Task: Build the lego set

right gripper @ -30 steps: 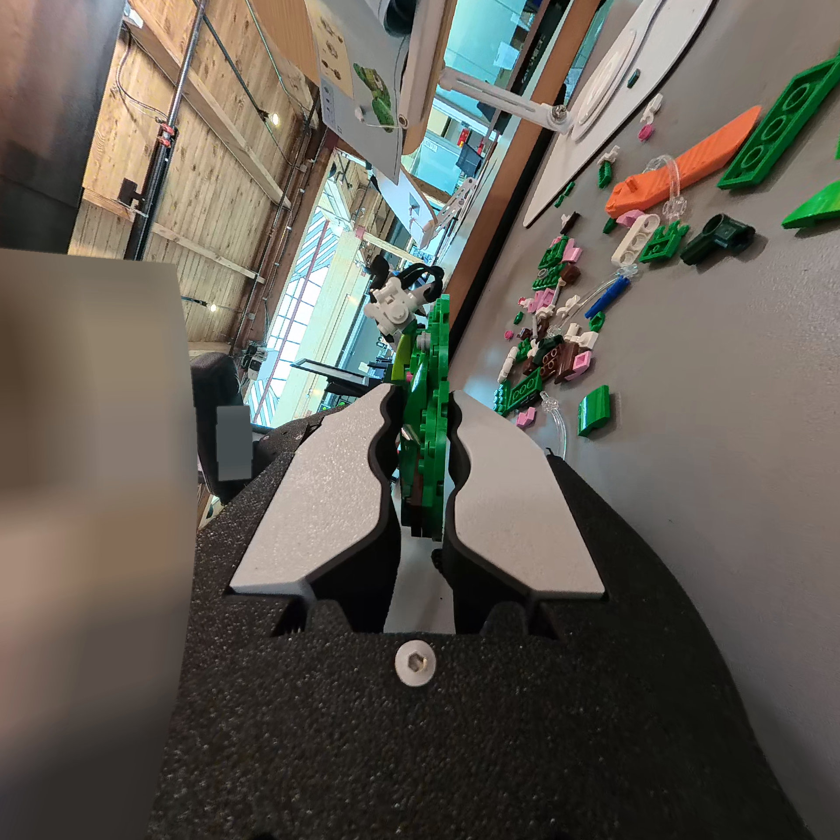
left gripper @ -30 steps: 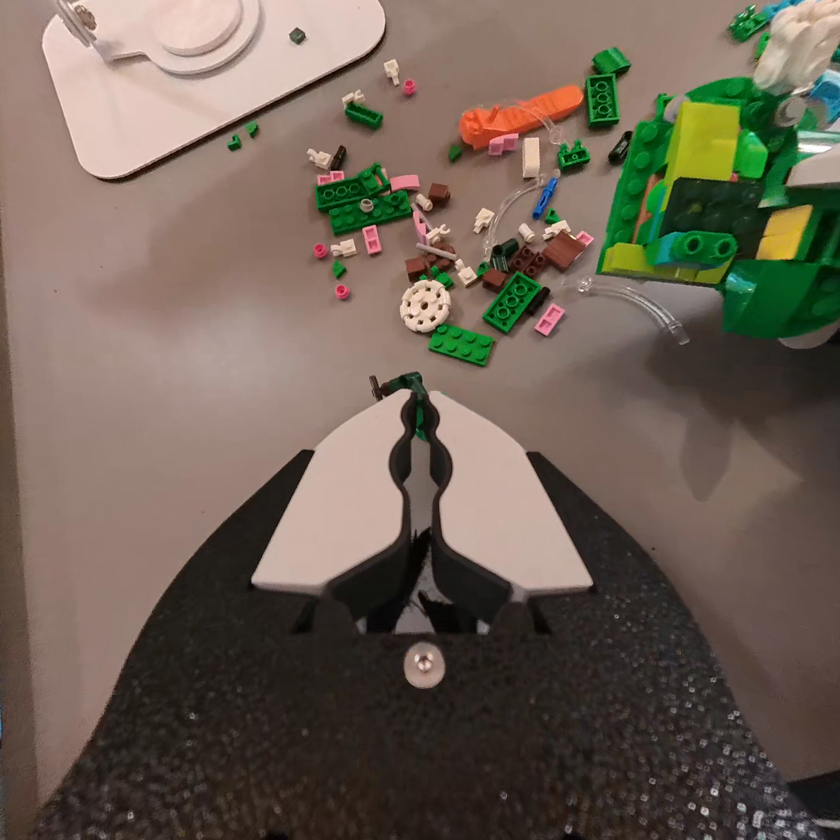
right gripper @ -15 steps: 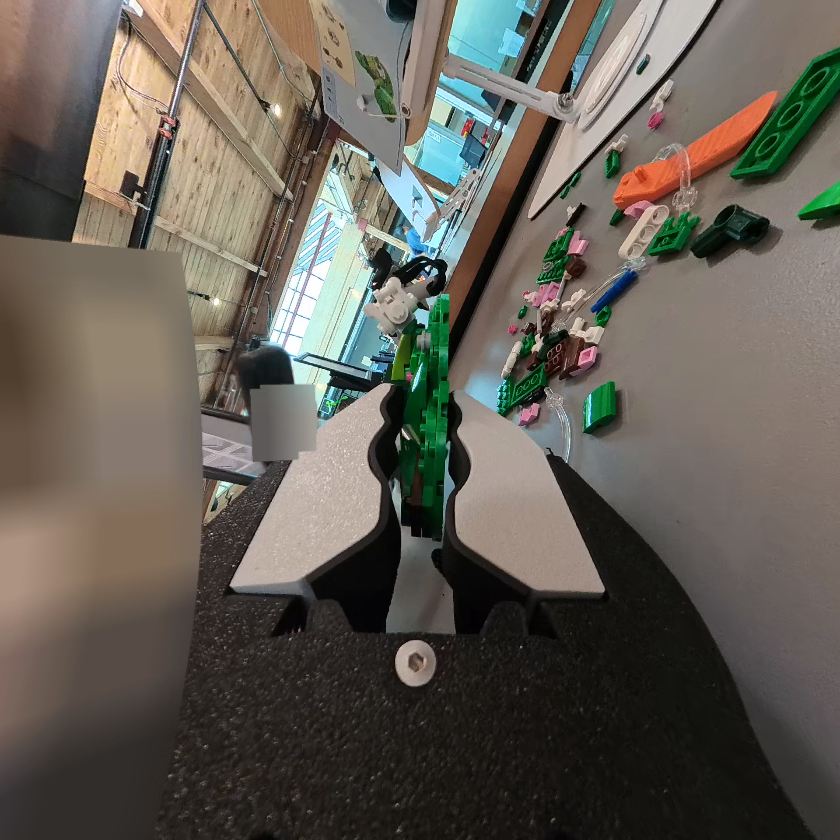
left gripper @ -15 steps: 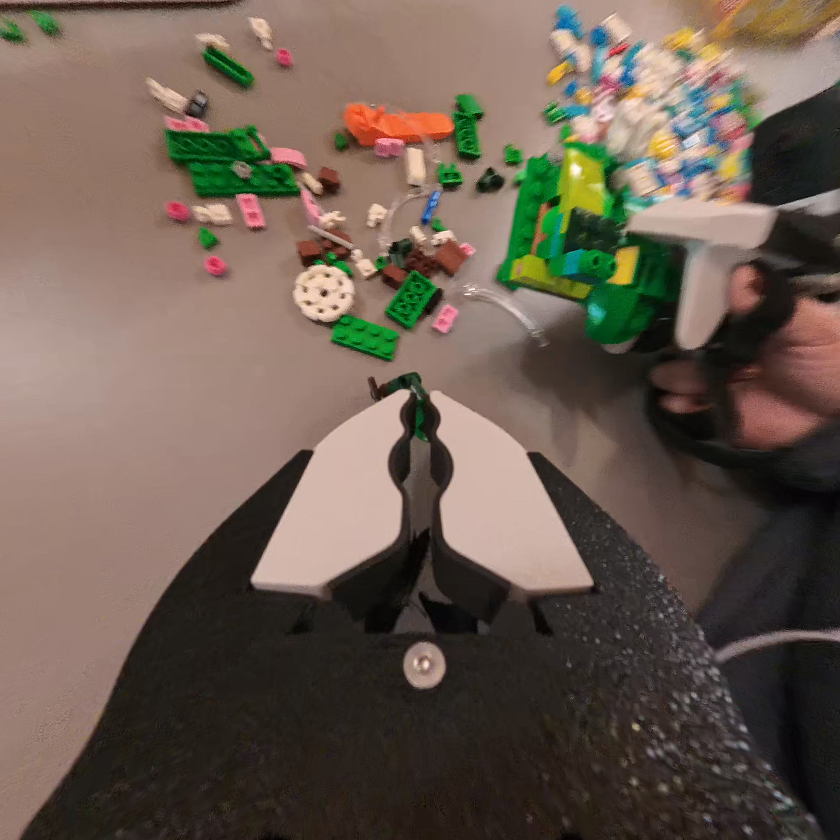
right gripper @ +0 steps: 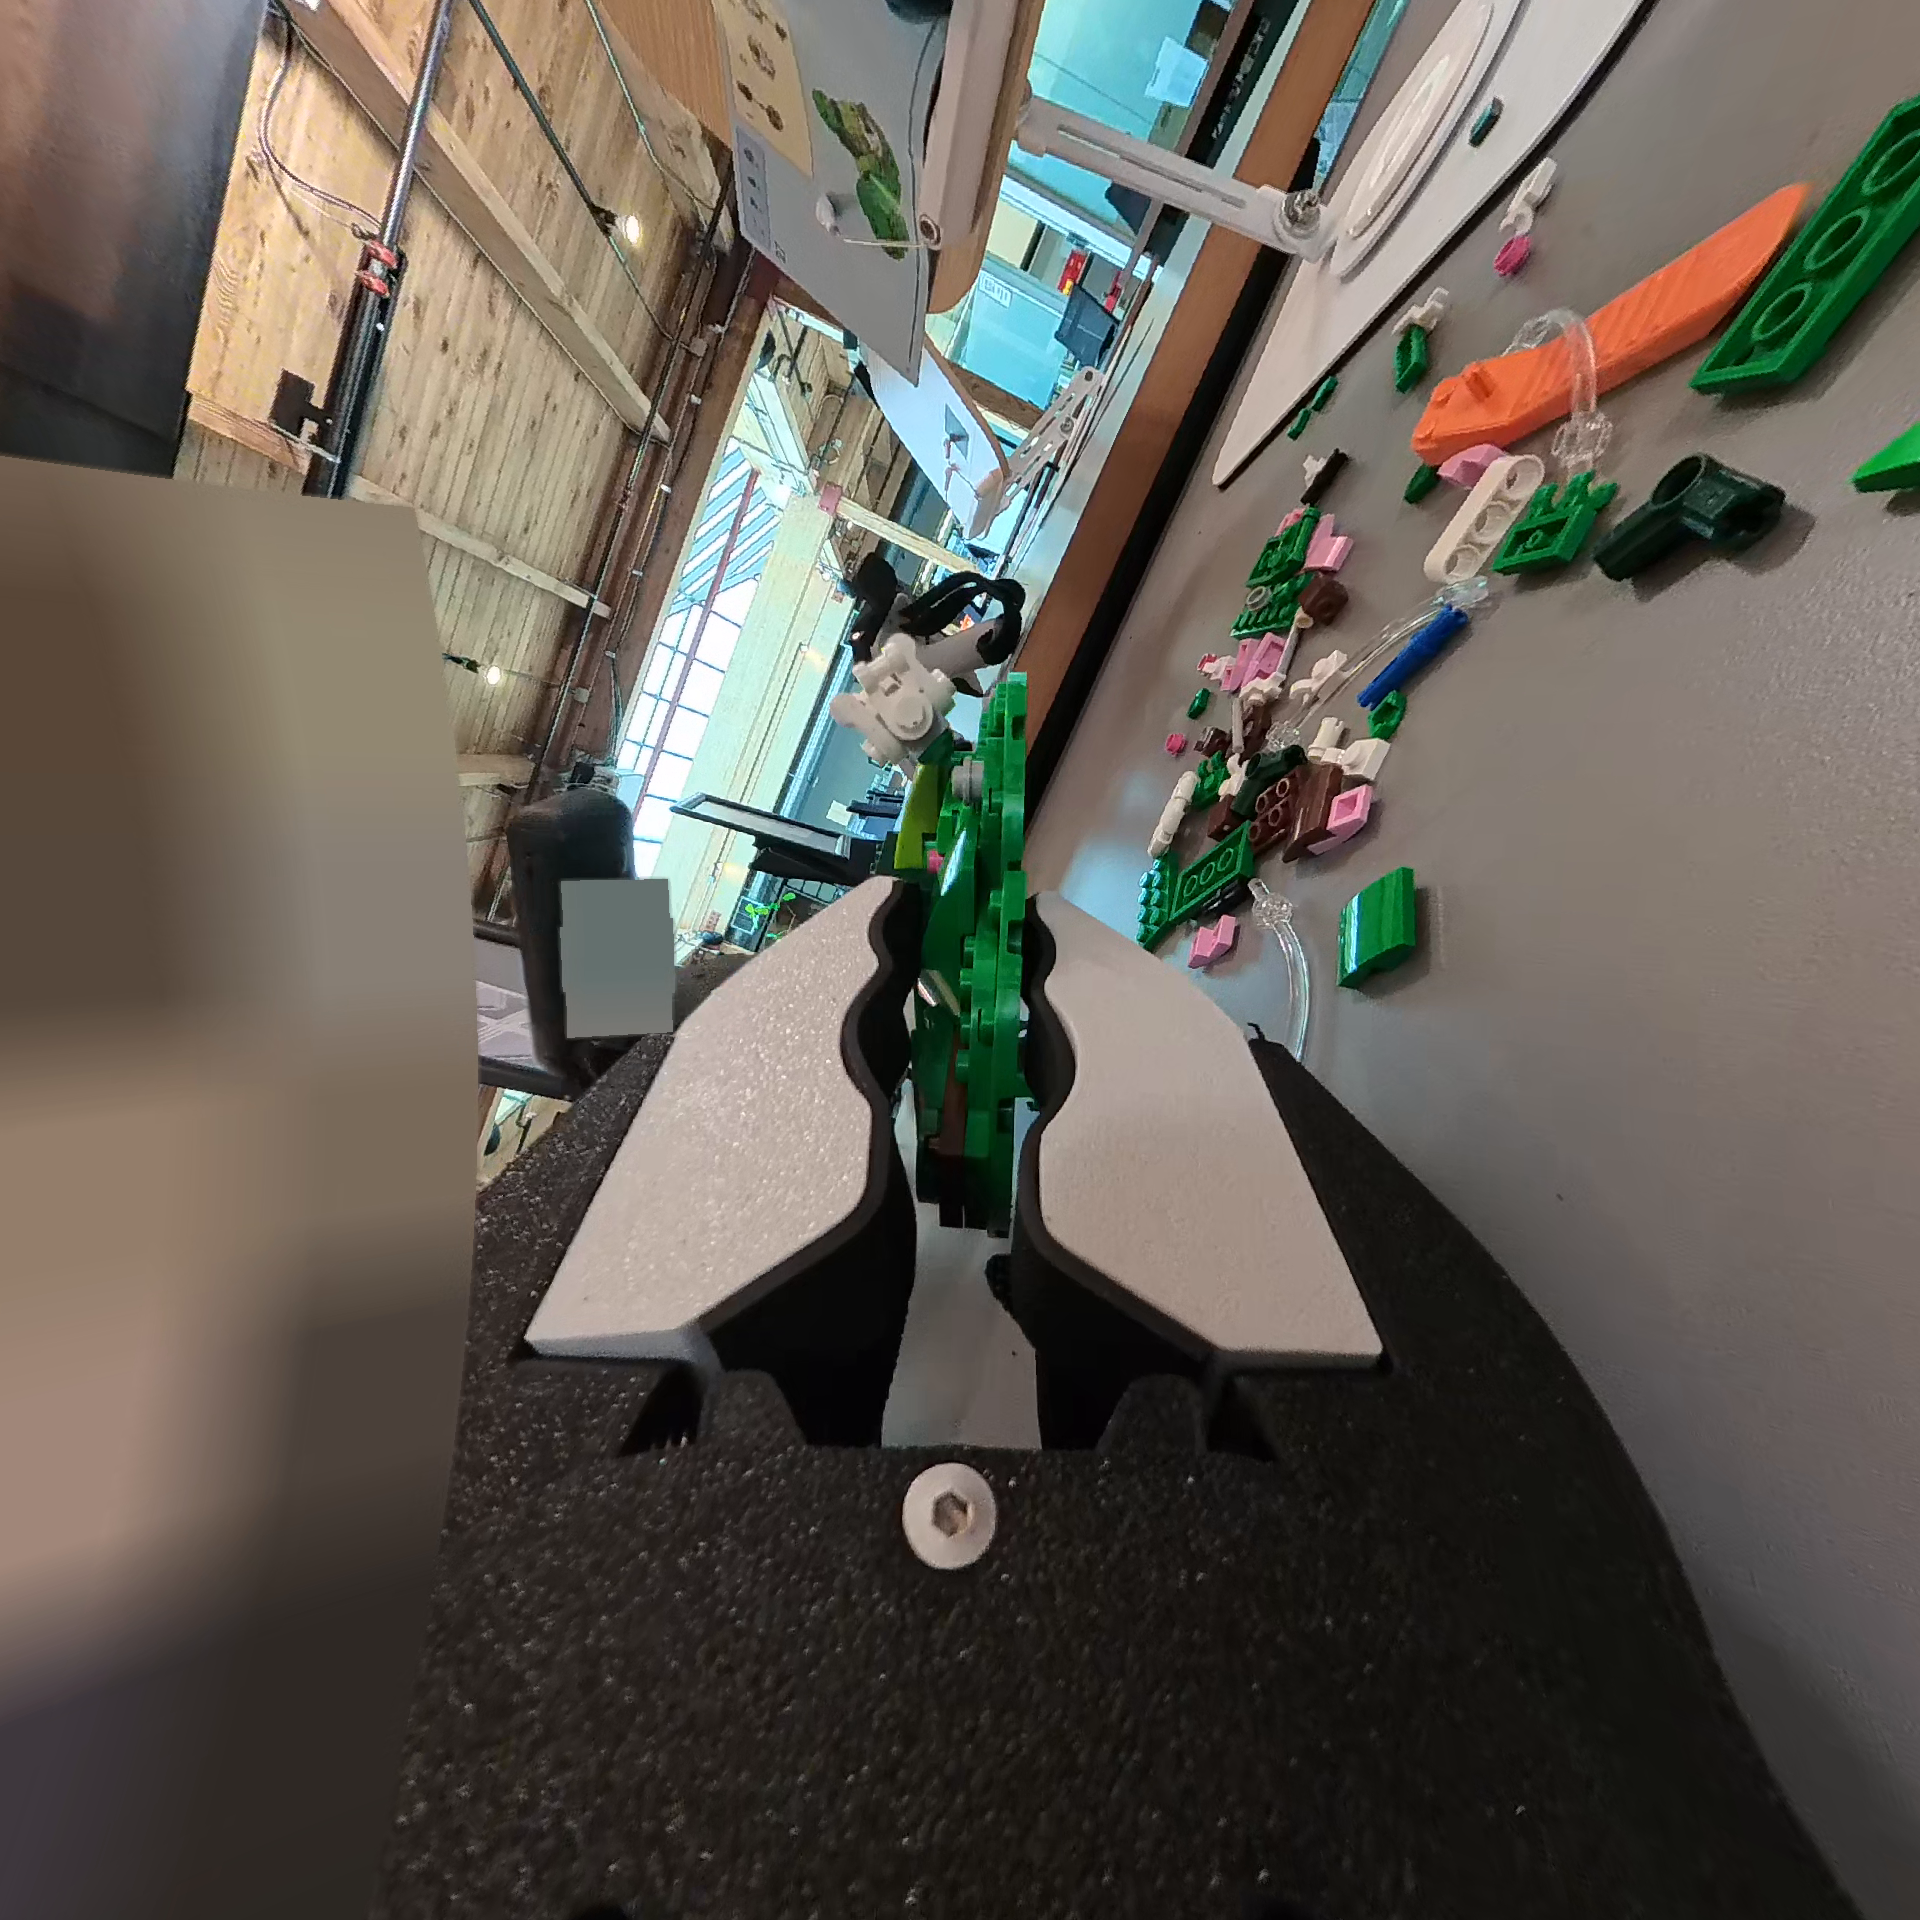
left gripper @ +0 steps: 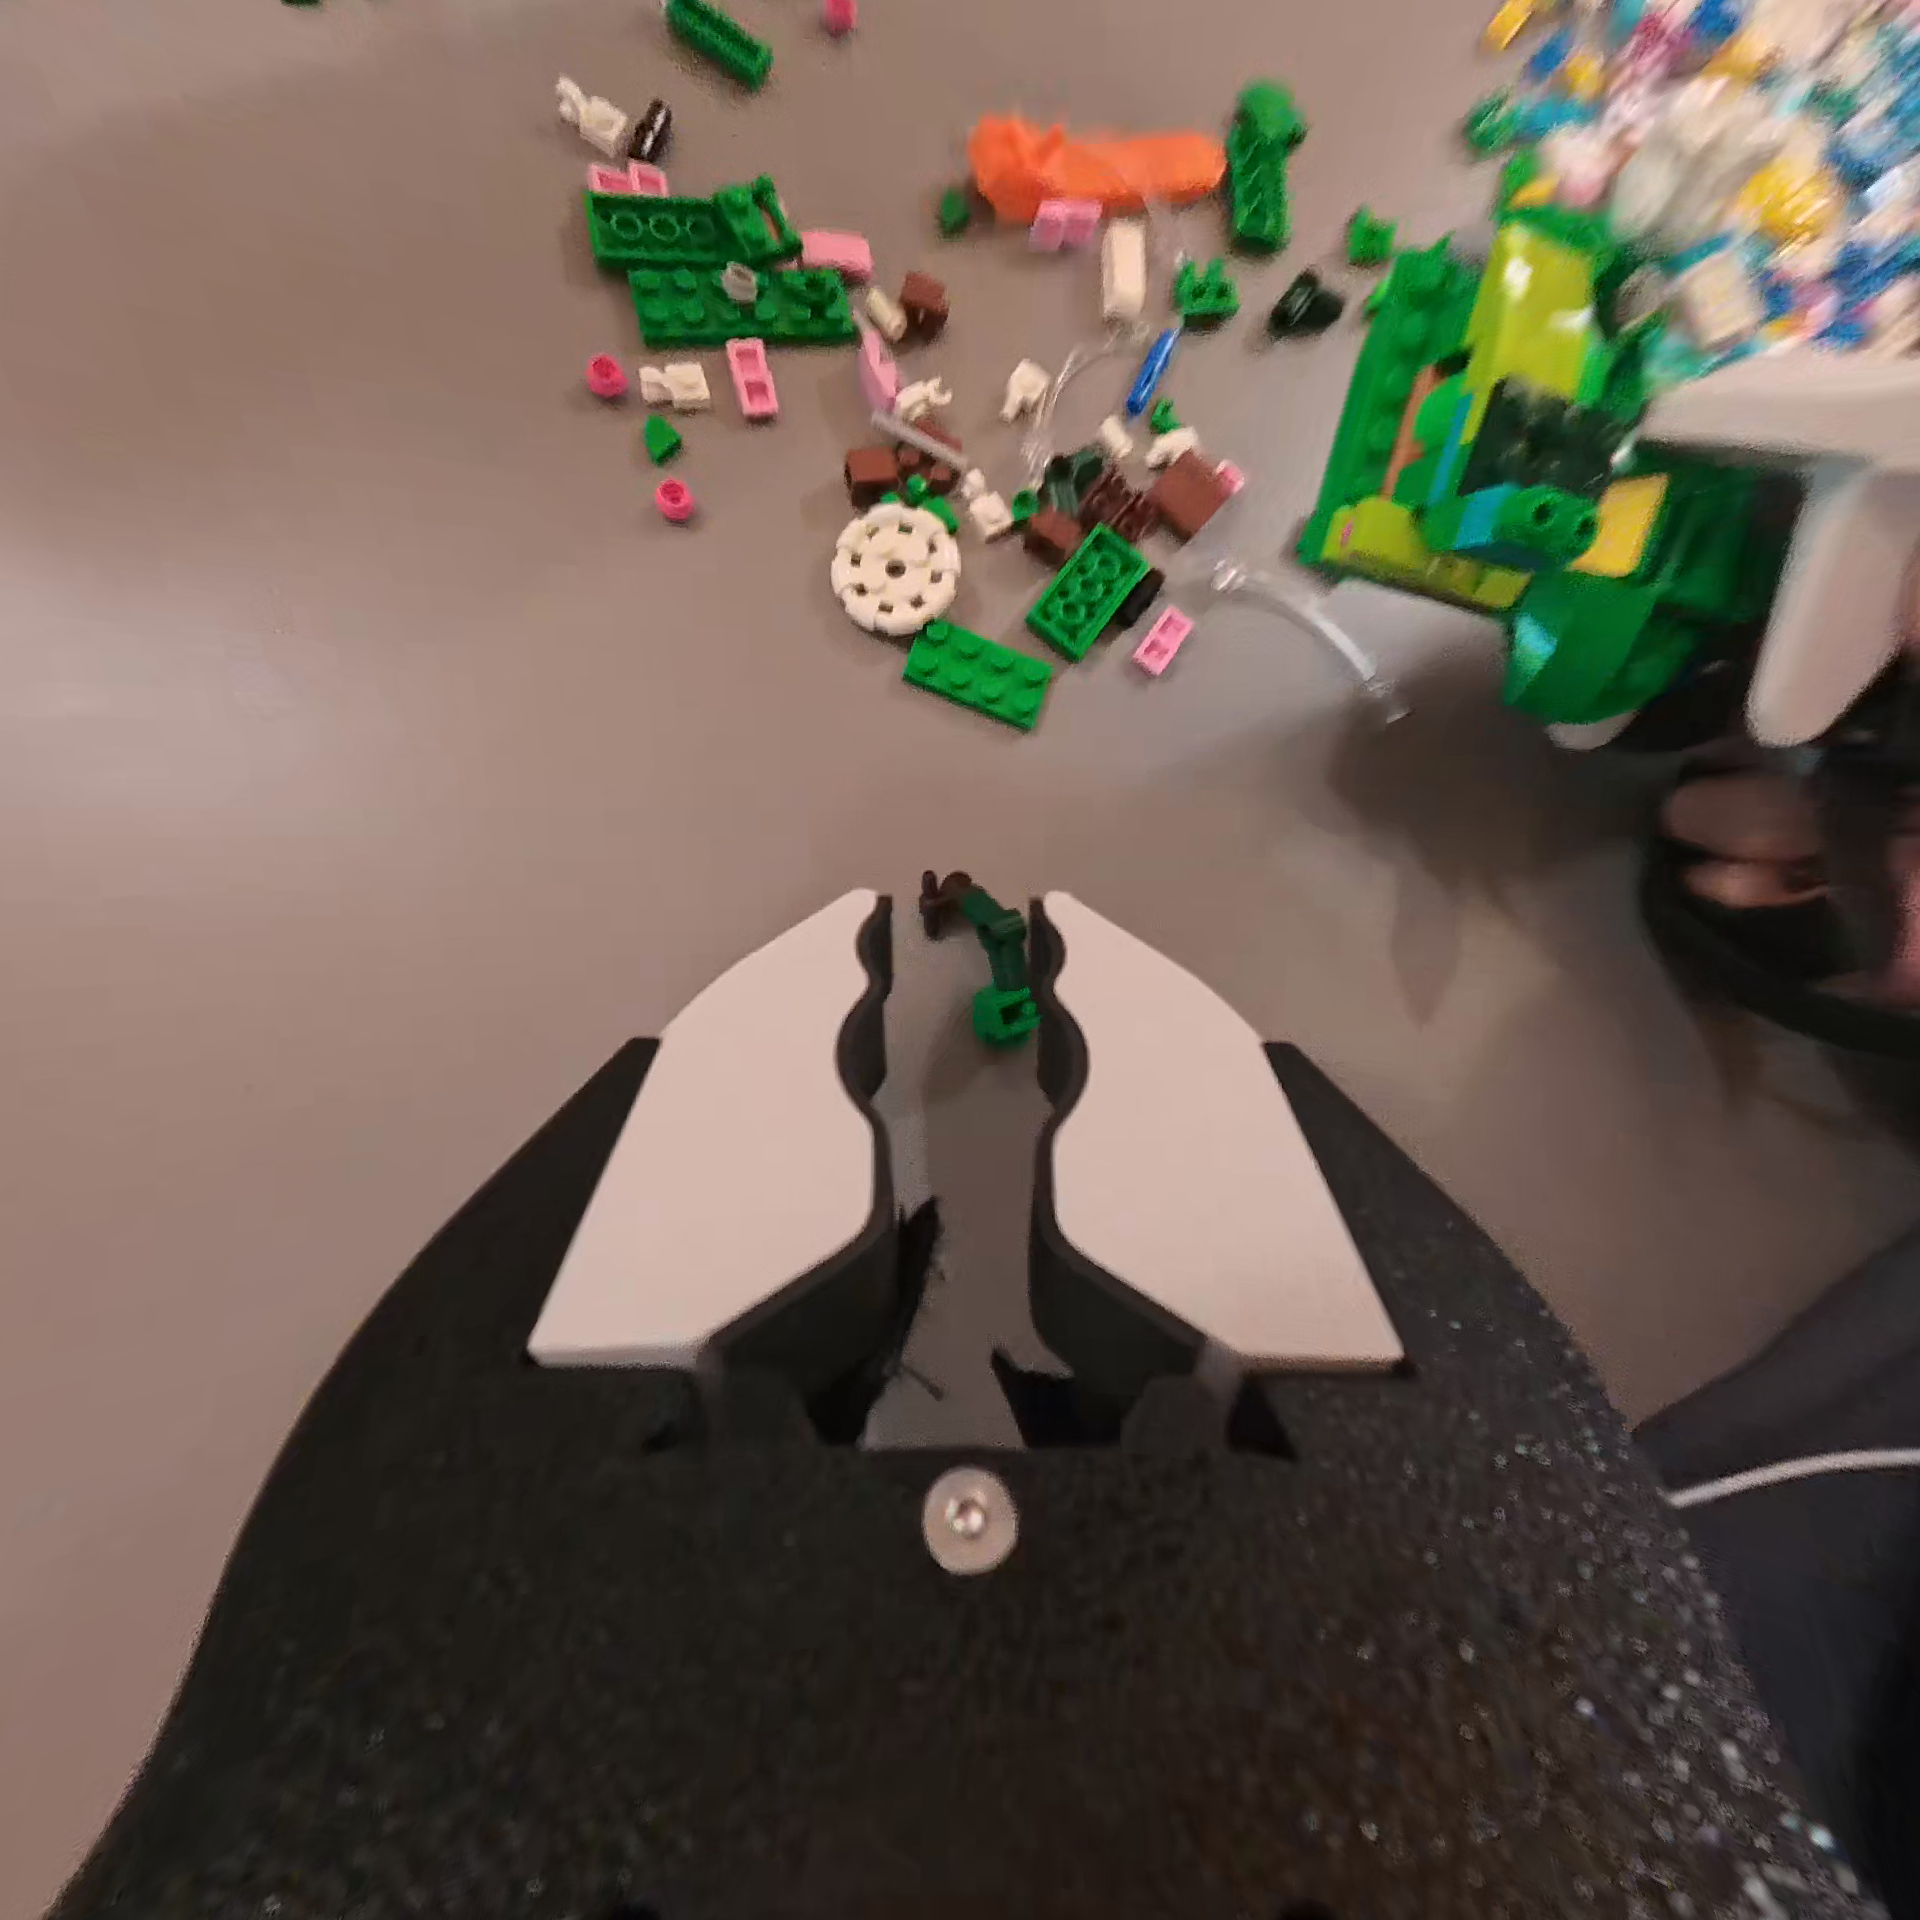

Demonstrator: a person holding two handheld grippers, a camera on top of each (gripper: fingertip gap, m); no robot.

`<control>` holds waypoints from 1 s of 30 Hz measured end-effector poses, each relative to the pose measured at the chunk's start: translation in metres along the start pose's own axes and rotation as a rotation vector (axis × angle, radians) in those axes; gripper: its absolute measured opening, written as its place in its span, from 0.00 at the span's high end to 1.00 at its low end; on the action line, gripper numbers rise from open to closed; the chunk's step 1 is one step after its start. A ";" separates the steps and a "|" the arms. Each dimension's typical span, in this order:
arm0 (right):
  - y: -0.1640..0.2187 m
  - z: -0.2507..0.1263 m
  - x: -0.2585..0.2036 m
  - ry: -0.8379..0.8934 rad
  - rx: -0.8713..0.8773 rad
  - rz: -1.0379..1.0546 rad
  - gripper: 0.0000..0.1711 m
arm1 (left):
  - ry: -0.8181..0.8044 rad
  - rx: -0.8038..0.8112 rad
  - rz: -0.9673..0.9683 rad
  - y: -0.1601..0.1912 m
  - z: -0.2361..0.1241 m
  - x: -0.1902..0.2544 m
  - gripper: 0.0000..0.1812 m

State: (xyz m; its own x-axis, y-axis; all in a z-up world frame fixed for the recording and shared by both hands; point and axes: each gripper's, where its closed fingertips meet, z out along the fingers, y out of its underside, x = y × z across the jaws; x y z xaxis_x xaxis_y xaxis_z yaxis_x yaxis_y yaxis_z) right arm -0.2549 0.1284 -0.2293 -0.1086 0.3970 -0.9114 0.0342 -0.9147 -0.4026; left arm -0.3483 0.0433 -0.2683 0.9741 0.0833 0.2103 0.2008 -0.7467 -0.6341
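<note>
My left gripper (left gripper: 958, 909) is open above the grey table. A small dark-green stem piece with a brown tip (left gripper: 992, 961) lies between its jaws, close against the right finger (left gripper: 1143, 1091); I cannot tell whether it rests on the table. My right gripper (right gripper: 961, 894) is shut on the green lego build (right gripper: 977, 935), which it holds on edge, with a white-and-black figure (right gripper: 904, 696) at its far end. In the left wrist view the build (left gripper: 1455, 457) shows at the right, held by the right gripper's pale finger (left gripper: 1808, 582).
Loose green, pink, brown and white pieces (left gripper: 935, 416) are scattered ahead, with a white round piece (left gripper: 896, 569) and an orange separator (left gripper: 1091, 166). A blurred heap of coloured pieces (left gripper: 1714, 156) lies far right. A gloved hand (left gripper: 1766, 894) is at the right. A white board (right gripper: 1382, 239) lies beyond. Left tips to right tips: about 15 cm. The orange separator (left gripper: 1091, 166) lies some 15 cm from my right tips, 20 cm from my left tips. Look for it in the right wrist view (right gripper: 1508, 397) too.
My left gripper has opened and no longer pinches the dark-green stem piece, which now sits loose between the jaws. The left view has shifted right. The right gripper still holds the build.
</note>
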 end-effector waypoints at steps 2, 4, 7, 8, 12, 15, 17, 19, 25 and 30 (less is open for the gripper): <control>0.001 0.000 0.000 0.000 -0.004 -0.003 0.90 | -0.057 -0.049 0.023 0.003 0.005 0.002 0.82; 0.001 0.000 0.000 0.000 -0.006 -0.003 0.90 | -0.060 -0.089 0.006 0.004 0.012 0.008 0.79; 0.002 0.000 0.000 0.003 -0.012 -0.010 0.90 | -0.122 -0.187 0.005 0.015 0.022 0.002 0.77; 0.002 0.000 0.000 0.005 -0.013 -0.014 0.90 | -0.127 -0.209 0.007 0.018 0.024 0.002 0.80; -0.002 -0.001 0.001 0.012 -0.008 -0.028 0.90 | -0.038 -0.100 0.058 0.002 0.020 0.011 0.91; -0.005 -0.002 0.001 0.018 0.001 -0.041 0.90 | 0.300 0.105 0.014 -0.023 0.005 0.039 0.96; -0.005 -0.003 0.001 0.020 0.001 -0.048 0.90 | 0.565 0.180 -0.085 -0.033 -0.012 0.051 0.96; -0.005 -0.003 0.001 0.022 0.000 -0.054 0.90 | 0.681 0.135 -0.185 -0.028 -0.012 0.046 0.96; -0.006 -0.003 0.000 0.037 -0.012 -0.115 0.90 | 0.729 -0.148 -0.205 -0.003 0.010 0.051 0.96; -0.008 -0.003 -0.001 0.038 -0.011 -0.134 0.90 | 0.536 -0.297 -0.133 0.005 0.026 0.035 0.83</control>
State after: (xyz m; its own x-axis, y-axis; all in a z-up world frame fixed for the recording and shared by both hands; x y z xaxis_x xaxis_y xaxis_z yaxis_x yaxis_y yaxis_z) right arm -0.2518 0.1356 -0.2250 -0.0754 0.5181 -0.8520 0.0333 -0.8526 -0.5214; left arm -0.3101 0.0602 -0.2833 0.7392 -0.0969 0.6665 0.2045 -0.9106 -0.3592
